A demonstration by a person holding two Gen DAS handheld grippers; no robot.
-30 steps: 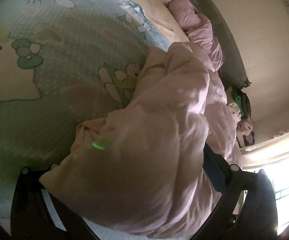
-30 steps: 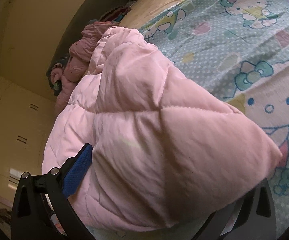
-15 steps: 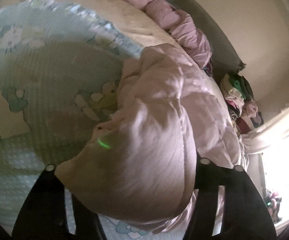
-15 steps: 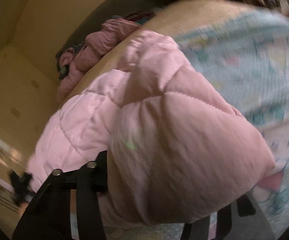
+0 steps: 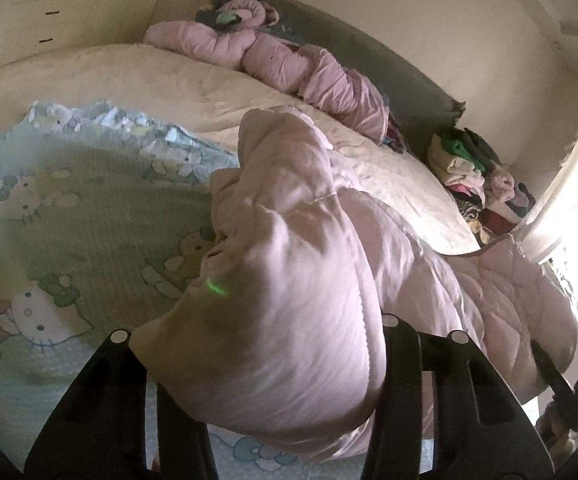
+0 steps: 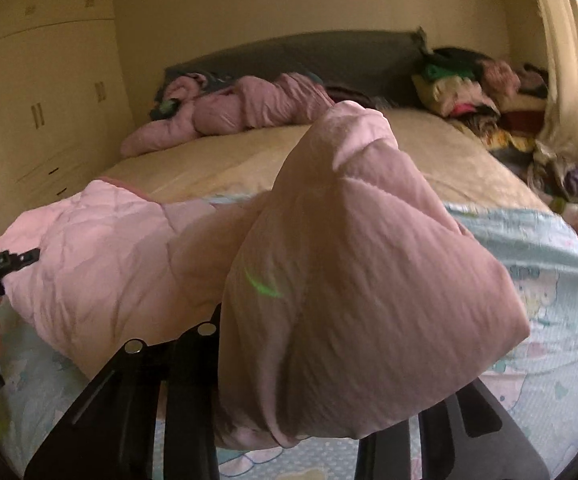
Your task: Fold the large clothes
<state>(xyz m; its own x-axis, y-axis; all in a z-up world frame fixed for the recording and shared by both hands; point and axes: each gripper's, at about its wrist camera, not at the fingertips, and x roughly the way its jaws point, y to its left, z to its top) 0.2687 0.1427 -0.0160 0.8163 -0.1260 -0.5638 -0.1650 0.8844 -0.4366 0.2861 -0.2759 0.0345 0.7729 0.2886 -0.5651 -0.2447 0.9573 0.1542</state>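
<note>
The left gripper [image 5: 273, 412] was closing on a bunched corner of the pink quilted blanket [image 5: 289, 280], the fabric pinched between its black fingers [image 5: 401, 384]. The right gripper [image 6: 309, 420] was closing likewise on another bunched corner of that blanket [image 6: 349, 260]. Between the two grips the blanket sagged above the cartoon-cat bedsheet [image 5: 69, 220] (pale green, dotted) on the bed [image 6: 217, 160]. A second pink quilt [image 6: 241, 108] lay rumpled against the grey headboard [image 6: 309, 48], with a pile of clothes [image 6: 469, 88] beside it.
</note>
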